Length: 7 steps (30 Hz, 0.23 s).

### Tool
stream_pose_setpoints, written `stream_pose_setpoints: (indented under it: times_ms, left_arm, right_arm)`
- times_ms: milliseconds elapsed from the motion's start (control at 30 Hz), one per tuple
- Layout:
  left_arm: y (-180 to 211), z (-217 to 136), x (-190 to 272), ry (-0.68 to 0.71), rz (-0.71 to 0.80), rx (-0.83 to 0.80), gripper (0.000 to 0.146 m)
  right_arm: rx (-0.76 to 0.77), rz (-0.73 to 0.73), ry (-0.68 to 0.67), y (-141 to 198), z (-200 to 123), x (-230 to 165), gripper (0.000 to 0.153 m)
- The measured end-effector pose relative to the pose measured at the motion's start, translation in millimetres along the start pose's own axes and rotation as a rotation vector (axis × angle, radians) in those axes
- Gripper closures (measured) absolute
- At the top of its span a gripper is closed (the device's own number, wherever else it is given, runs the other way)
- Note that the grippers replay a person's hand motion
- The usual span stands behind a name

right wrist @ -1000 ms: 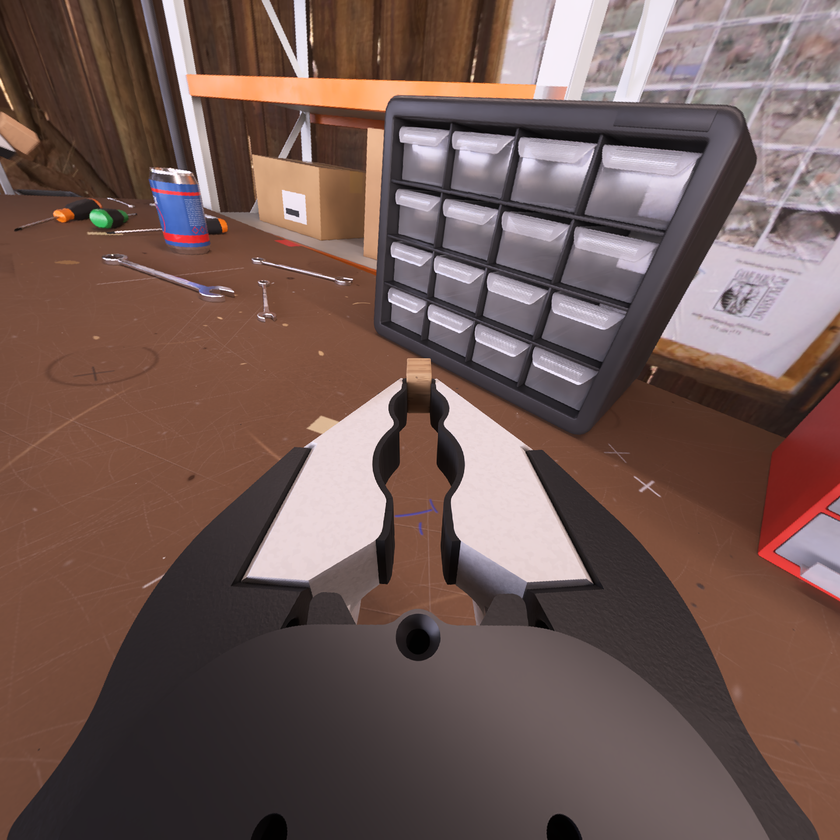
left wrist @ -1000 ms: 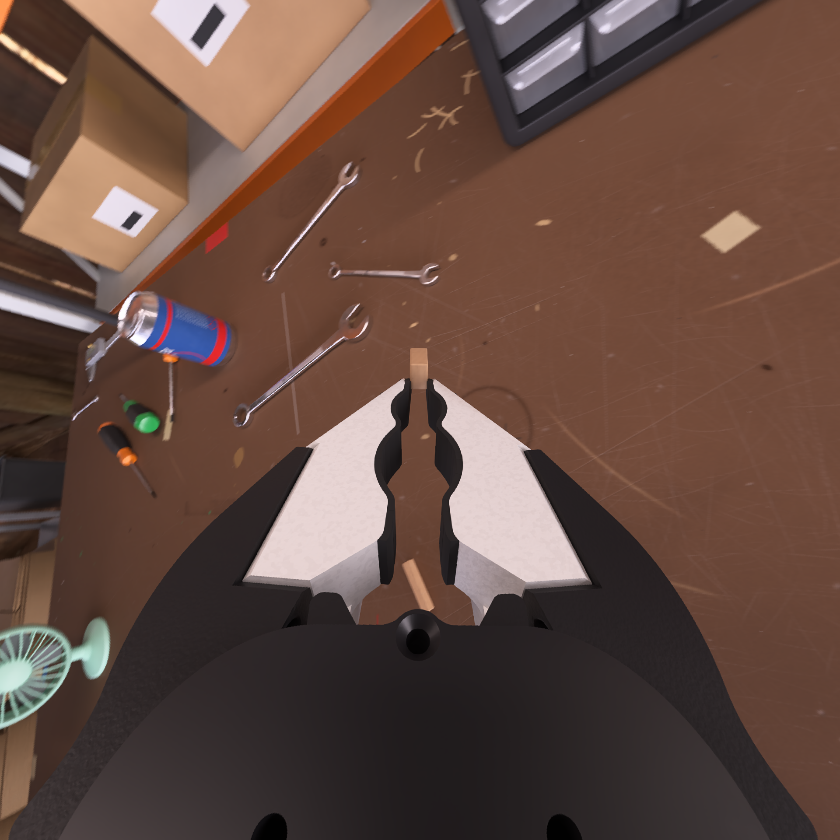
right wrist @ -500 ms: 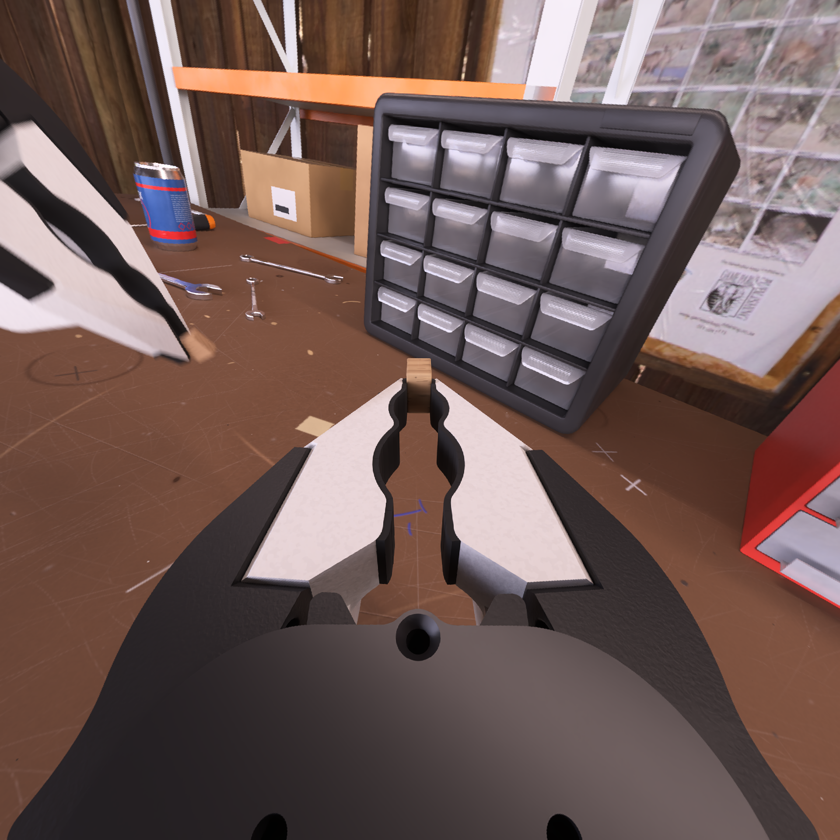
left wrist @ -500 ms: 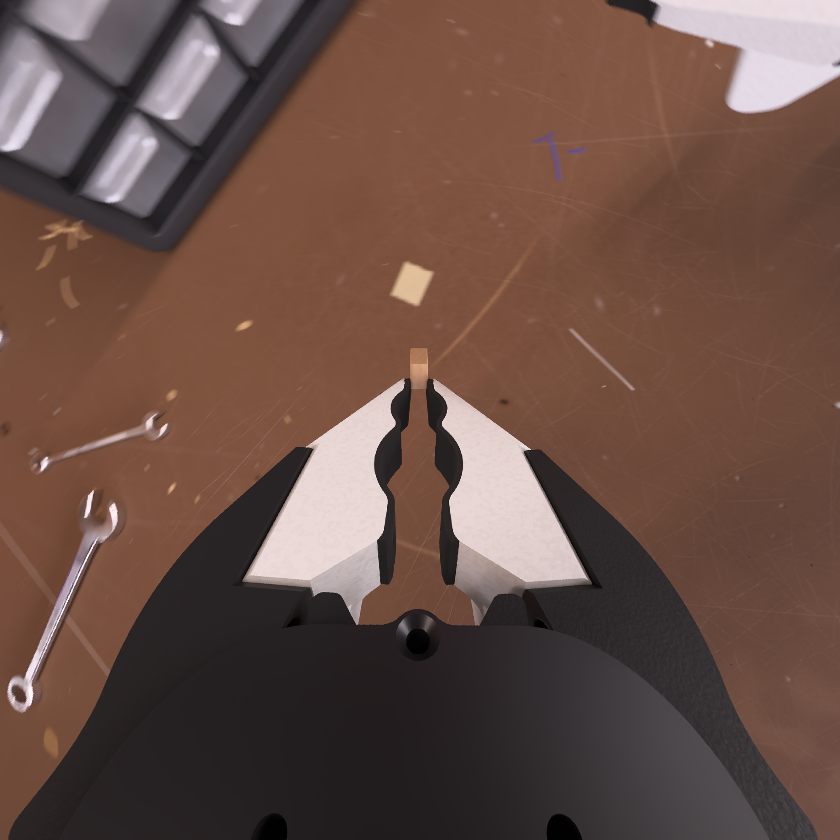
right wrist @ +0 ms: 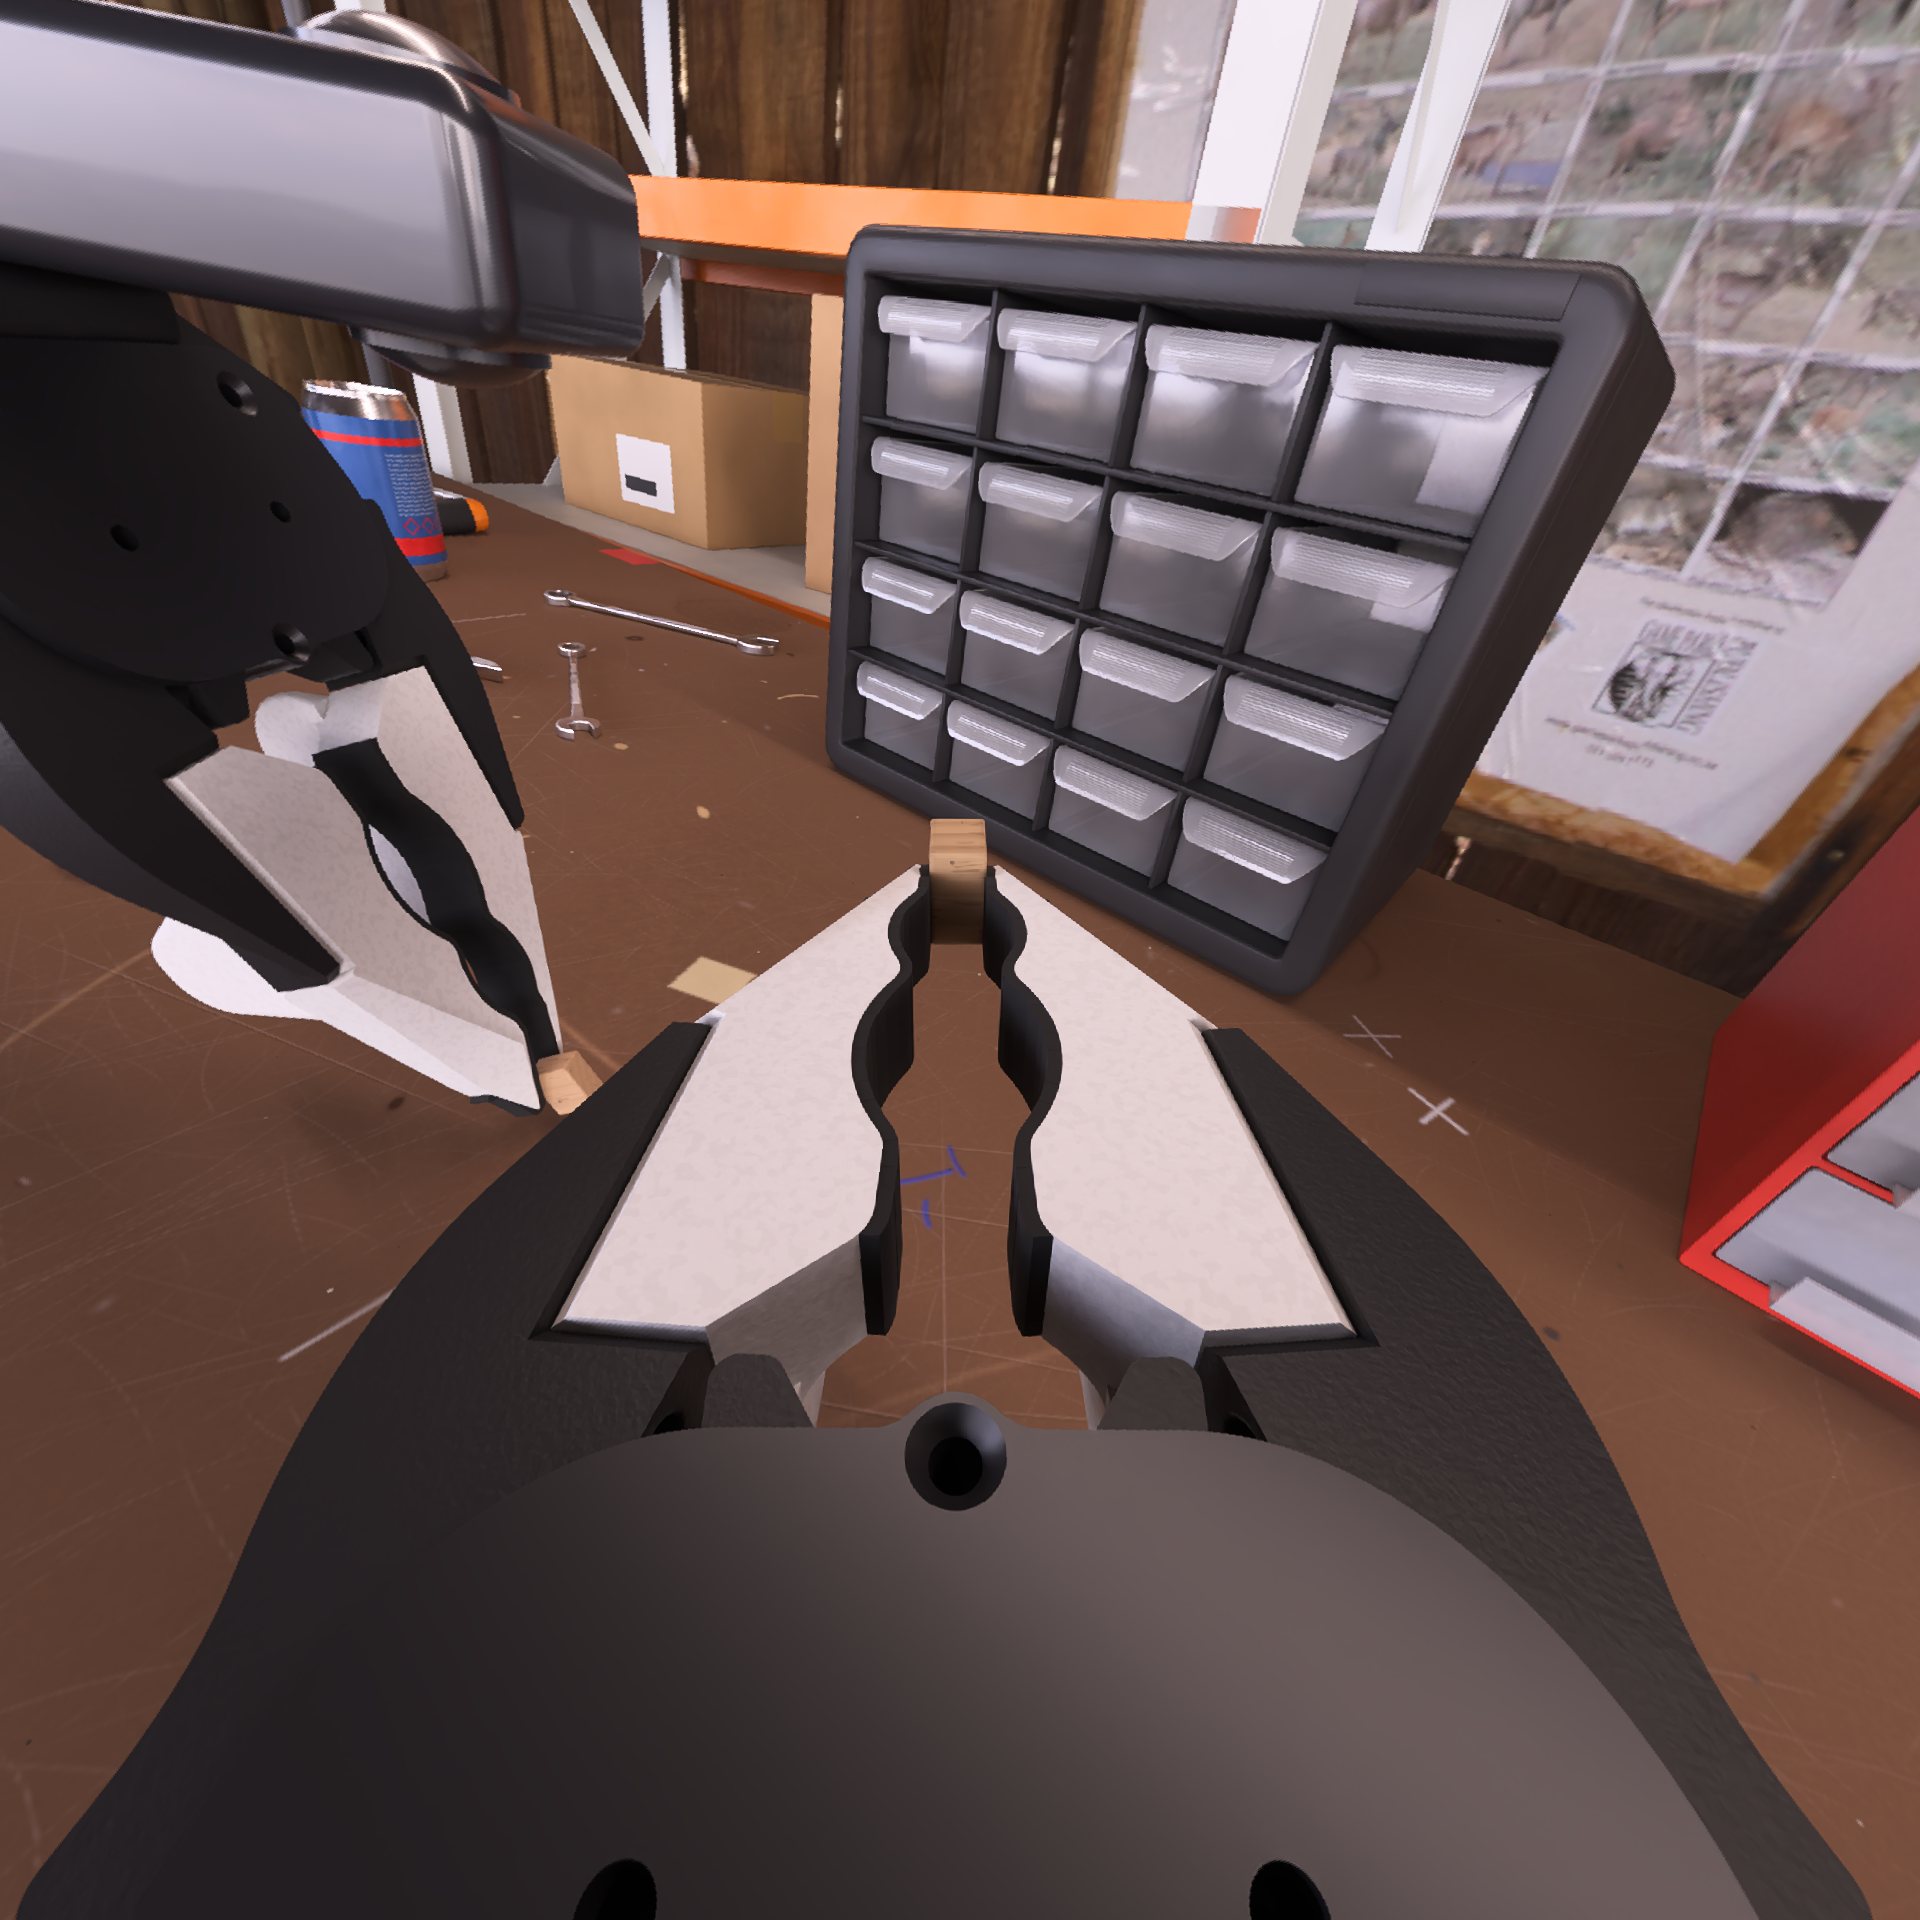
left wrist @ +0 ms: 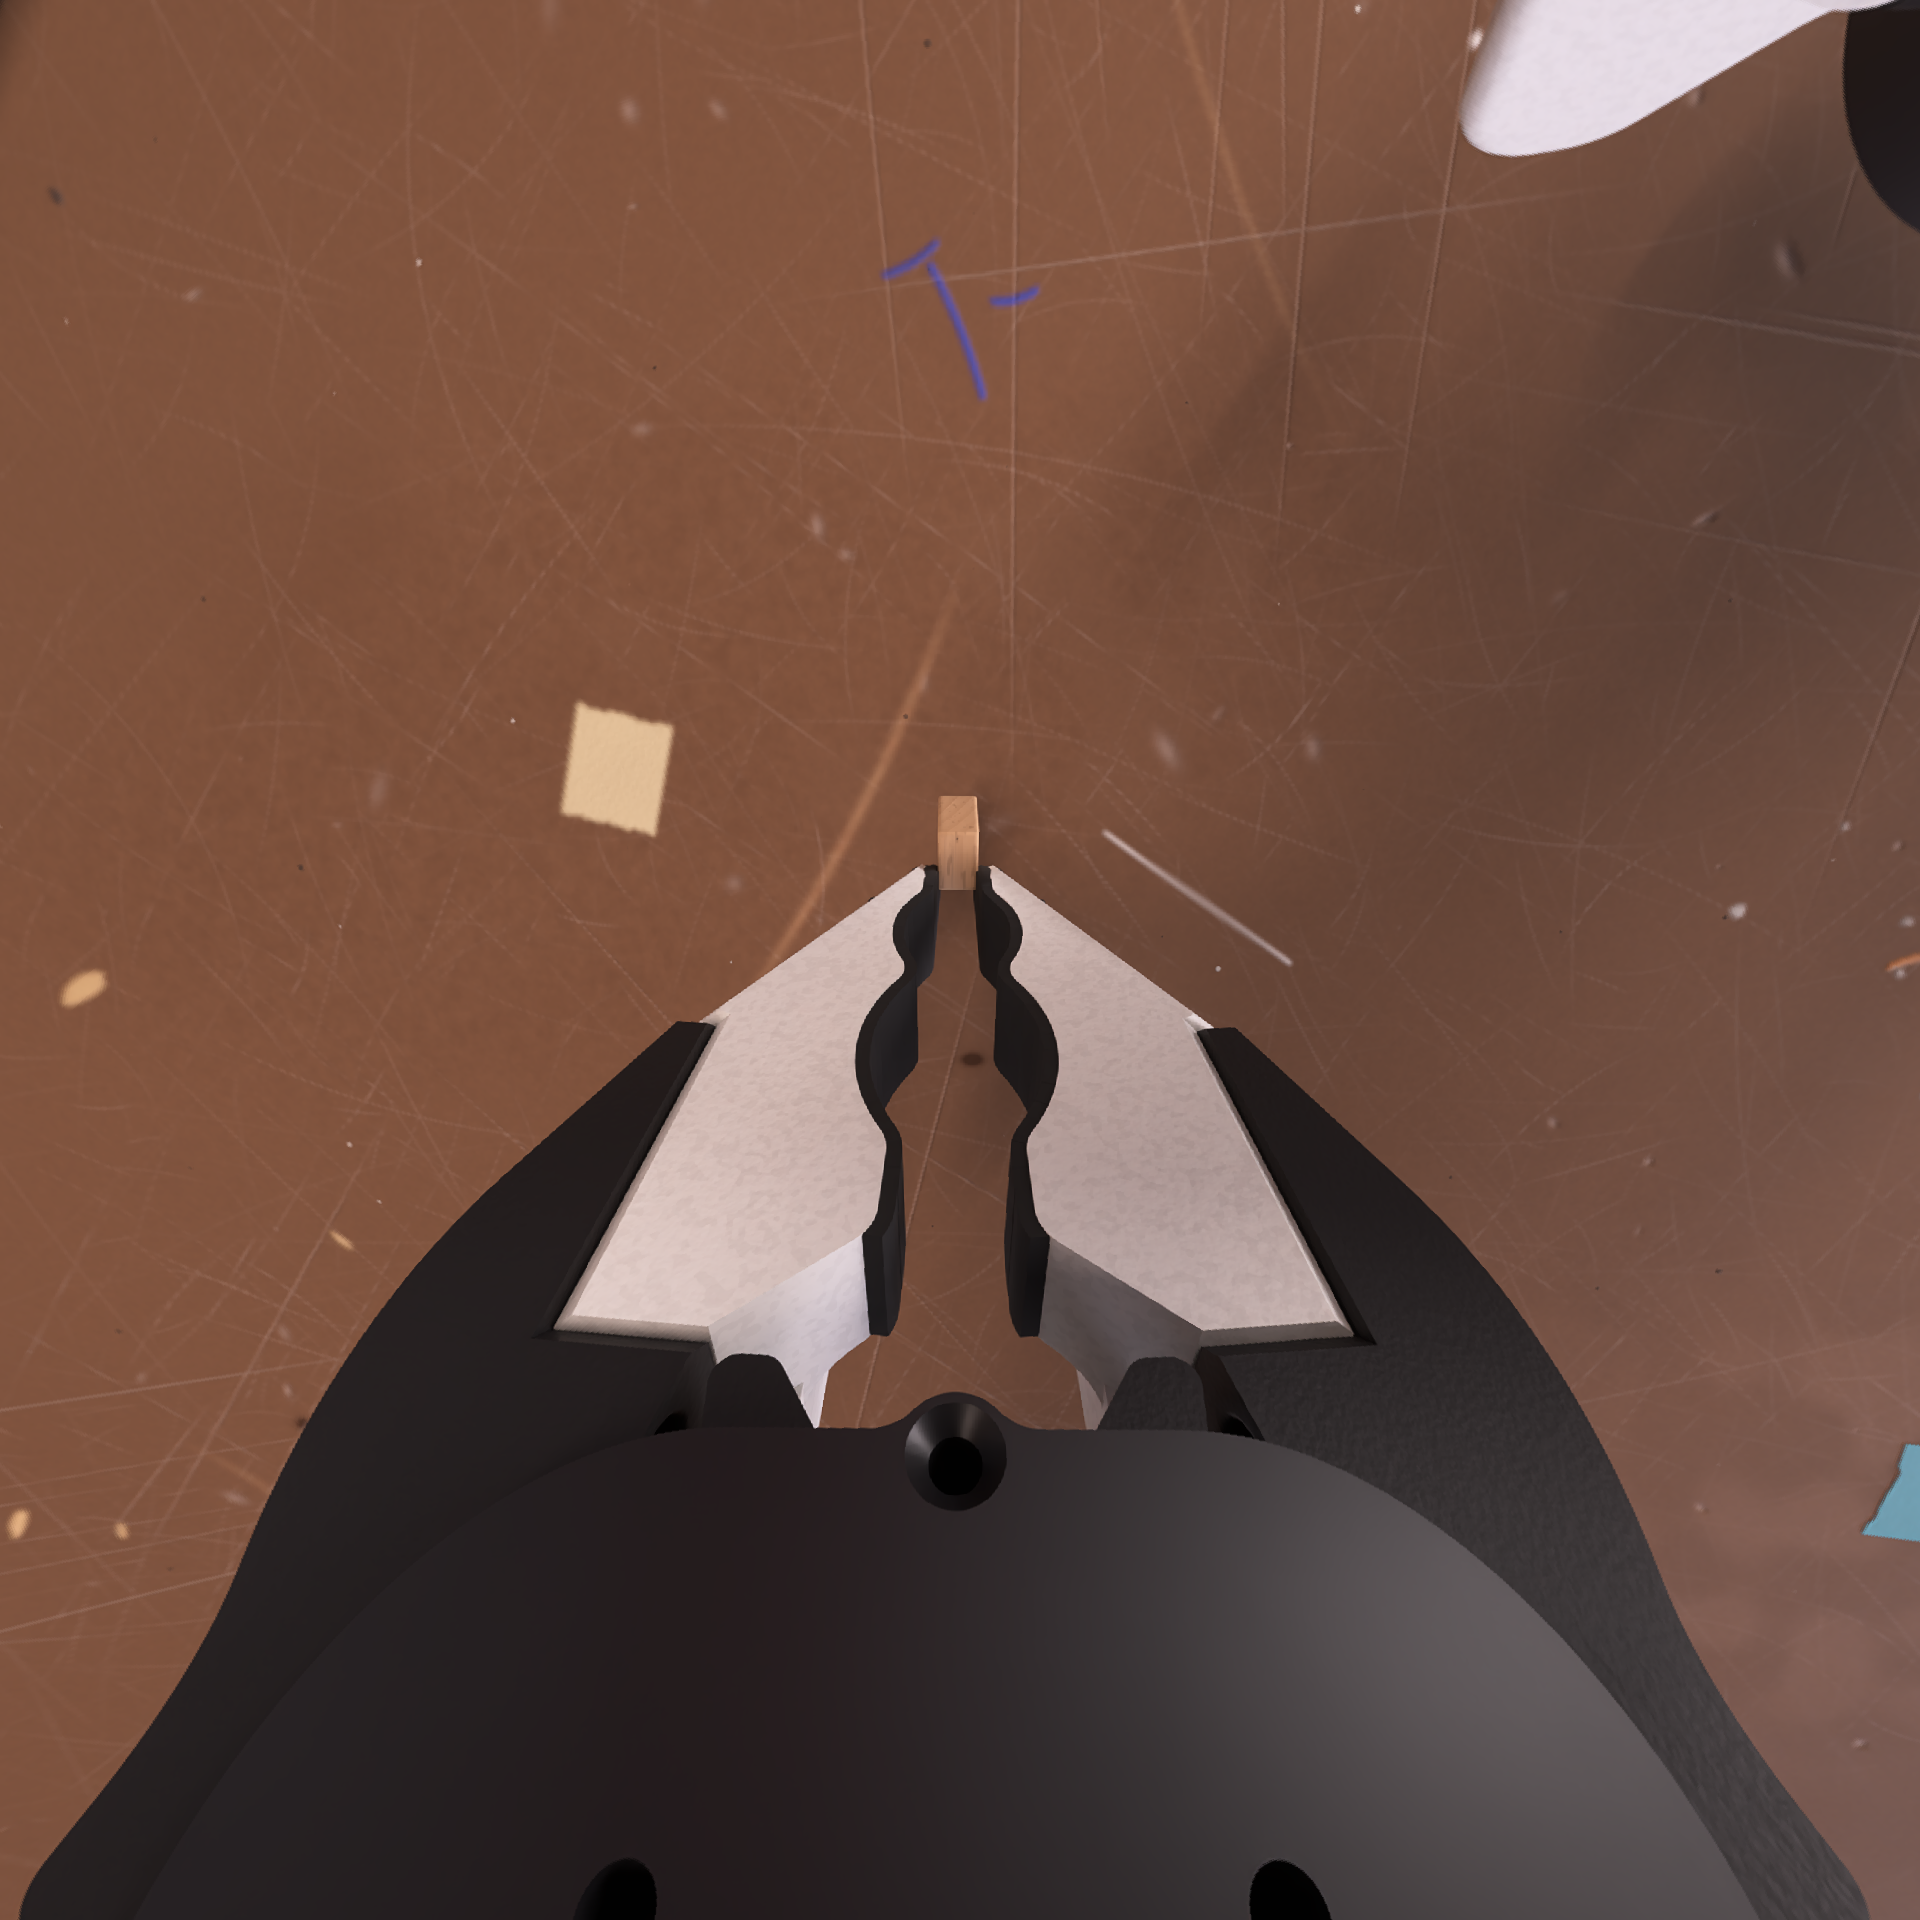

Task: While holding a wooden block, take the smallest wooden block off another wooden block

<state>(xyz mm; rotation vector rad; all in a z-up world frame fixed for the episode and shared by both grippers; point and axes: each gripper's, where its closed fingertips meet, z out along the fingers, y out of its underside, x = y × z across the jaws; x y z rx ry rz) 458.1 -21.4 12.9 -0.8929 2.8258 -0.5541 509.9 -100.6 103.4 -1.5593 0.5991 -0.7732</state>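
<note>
My left gripper (left wrist: 957,881) is shut on a small pale wooden block (left wrist: 957,854) and points down at the brown bench. It also shows in the right wrist view (right wrist: 540,1070), low over the bench at the left, with the small block (right wrist: 564,1081) at its tips. My right gripper (right wrist: 957,894) is shut on a darker wooden block (right wrist: 957,878) and holds it above the bench in front of the drawer cabinet. Part of the right gripper's white finger (left wrist: 1590,73) shows at the top right of the left wrist view.
A black drawer cabinet (right wrist: 1195,582) stands ahead. A red drawer unit (right wrist: 1829,1195) is at the right. Wrenches (right wrist: 655,621), a blue can (right wrist: 379,468) and a cardboard box (right wrist: 675,457) lie at the back left. A tan patch (left wrist: 616,769) and blue pen marks (left wrist: 956,312) mark the bench.
My left gripper has swung across the bench with the small block, away from the wrenches and cabinet, and come down close beside my right gripper. The right gripper has barely moved.
</note>
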Motion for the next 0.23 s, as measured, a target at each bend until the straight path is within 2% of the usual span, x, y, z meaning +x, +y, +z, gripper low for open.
stream_pose_setpoints:
  times_ms: [233]
  left_arm:
    - [15, -13, 1, 0.065, -0.065, 0.07, 0.14]
  right_arm:
    - [0.009, 0.013, -0.069, -2, 0, -3, 0.144]
